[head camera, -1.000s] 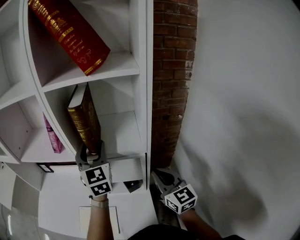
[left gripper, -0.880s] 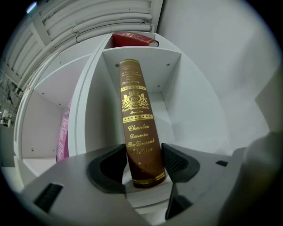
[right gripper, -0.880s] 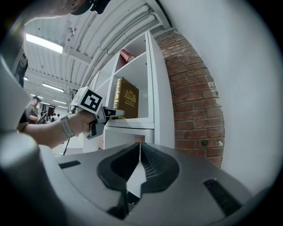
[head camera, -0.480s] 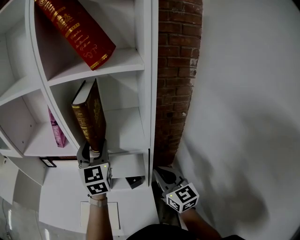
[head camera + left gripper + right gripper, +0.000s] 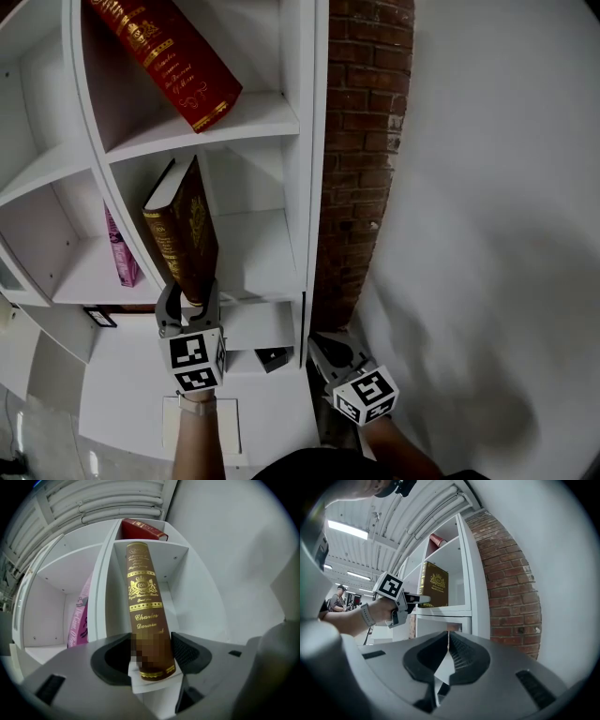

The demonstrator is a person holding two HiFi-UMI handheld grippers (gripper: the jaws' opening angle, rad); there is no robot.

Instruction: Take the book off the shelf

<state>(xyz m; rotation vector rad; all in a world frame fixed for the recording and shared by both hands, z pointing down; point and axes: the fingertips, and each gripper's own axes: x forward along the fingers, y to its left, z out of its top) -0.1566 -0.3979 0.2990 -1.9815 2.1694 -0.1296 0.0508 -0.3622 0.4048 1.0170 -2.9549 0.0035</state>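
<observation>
A brown book with gold lettering (image 5: 183, 232) stands upright in the middle compartment of the white shelf unit (image 5: 298, 169). My left gripper (image 5: 188, 305) is shut on the lower end of its spine, which shows between the jaws as the brown book (image 5: 146, 620). From the side, the brown book (image 5: 433, 590) sits in the left gripper (image 5: 419, 599) at the shelf's front edge. My right gripper (image 5: 325, 354) hangs low beside the shelf, shut with nothing between its jaws (image 5: 448, 641).
A red book (image 5: 169, 61) leans in the compartment above. A pink book (image 5: 122, 253) stands in the compartment to the left. A brick column (image 5: 361, 159) and a white wall (image 5: 497, 216) lie to the right of the shelf. A person (image 5: 338, 599) stands far off.
The view has shifted a little, so the shelf and books sit further right in the frame. The left gripper stays shut on the brown book's lower end; the right gripper has hardly moved.
</observation>
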